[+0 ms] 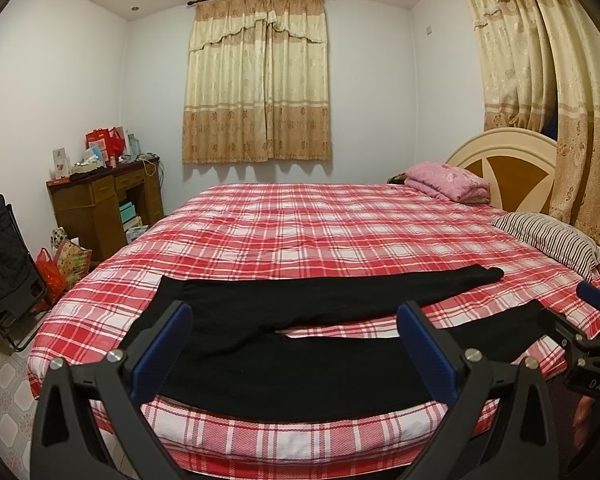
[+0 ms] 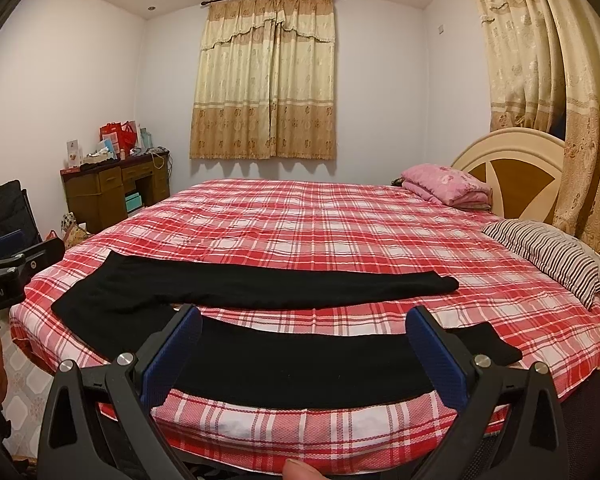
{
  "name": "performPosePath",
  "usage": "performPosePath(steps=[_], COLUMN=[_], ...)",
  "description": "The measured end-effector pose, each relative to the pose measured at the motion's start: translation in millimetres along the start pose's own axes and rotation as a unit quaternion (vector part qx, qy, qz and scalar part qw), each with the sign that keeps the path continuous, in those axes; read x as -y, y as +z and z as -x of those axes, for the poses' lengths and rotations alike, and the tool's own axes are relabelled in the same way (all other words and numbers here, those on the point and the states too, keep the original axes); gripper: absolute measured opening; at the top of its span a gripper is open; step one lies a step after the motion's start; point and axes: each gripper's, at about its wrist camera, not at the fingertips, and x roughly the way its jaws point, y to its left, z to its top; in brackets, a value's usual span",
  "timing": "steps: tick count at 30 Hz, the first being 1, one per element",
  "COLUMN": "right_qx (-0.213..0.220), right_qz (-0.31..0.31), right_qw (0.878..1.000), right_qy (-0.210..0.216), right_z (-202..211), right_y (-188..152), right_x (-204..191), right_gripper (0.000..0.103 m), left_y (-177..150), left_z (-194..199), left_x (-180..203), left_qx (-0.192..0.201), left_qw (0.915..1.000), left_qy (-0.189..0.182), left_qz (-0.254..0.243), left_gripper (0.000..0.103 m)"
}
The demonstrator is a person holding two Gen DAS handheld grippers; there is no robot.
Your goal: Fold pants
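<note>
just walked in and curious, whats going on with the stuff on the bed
A person holds a gripper in each hand over black pants spread flat on the plaid bed, legs apart and unfolded. The left gripper and right gripper are both open, near the bed's front edge, gripping nothing. Folding hasn't started.

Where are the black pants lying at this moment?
In both wrist views the black pants lie unfolded on the red plaid bed along its near edge, legs spread toward the striped pillow on the right.
</note>
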Motion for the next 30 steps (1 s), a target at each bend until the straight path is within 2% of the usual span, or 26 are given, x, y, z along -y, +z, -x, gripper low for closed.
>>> performPosePath(steps=[5, 9, 13, 15, 20, 26, 27, 29, 30], right_qx=[-0.004, -0.019, -0.037, -0.050, -0.084, -0.121, -0.129, -0.142, -0.147], right_qz=[0.001, -0.001, -0.017, -0.023, -0.022, -0.058, -0.065, -0.075, -0.079], right_qw=[1.000, 1.000, 0.999, 0.998, 0.996, 0.991, 0.990, 0.987, 0.986], right_qy=[-0.002, -0.007, -0.005, 0.003, 0.001, 0.004, 0.003, 0.001, -0.001], right_z=[-5.7, -20.6, -42.7, -55.2, -83.3, -109.9, -114.2, -122.3, -125.2], right_y=[-4.1, -12.1, -26.2, -35.0, -54.1, -71.4, -73.7, -78.0, -79.9], right_x=[1.3, 3.1, 8.2, 8.7, 12.8, 29.4, 31.9, 34.2, 35.9], right_gripper=[0.102, 0.102, 0.102, 0.102, 0.102, 0.102, 0.102, 0.102, 0.102], left_y=[-4.8, -5.2, -1.5, 0.6, -3.2, -3.9, -4.6, -7.2, -7.6], left_z=[-13.6, -46.3, -98.7, -126.4, -184.8, -245.4, -254.8, -278.2, -289.2], left_x=[-3.3, -37.3, -92.3, -116.3, -149.8, -190.7, -195.9, -208.6, -213.8], left_qx=[-0.002, -0.007, -0.041, -0.070, -0.126, -0.187, -0.195, -0.222, -0.233], left_qw=[0.9999, 0.9980, 0.9929, 0.9900, 0.9805, 0.9714, 0.9701, 0.9658, 0.9641], left_qy=[0.009, 0.062, 0.111, 0.122, 0.148, 0.143, 0.142, 0.133, 0.126], left_qz=[-0.009, -0.011, 0.008, 0.012, -0.033, -0.030, -0.028, -0.015, -0.009], left_gripper=[0.103, 0.103, 0.103, 0.103, 0.103, 0.102, 0.099, 0.086, 0.084])
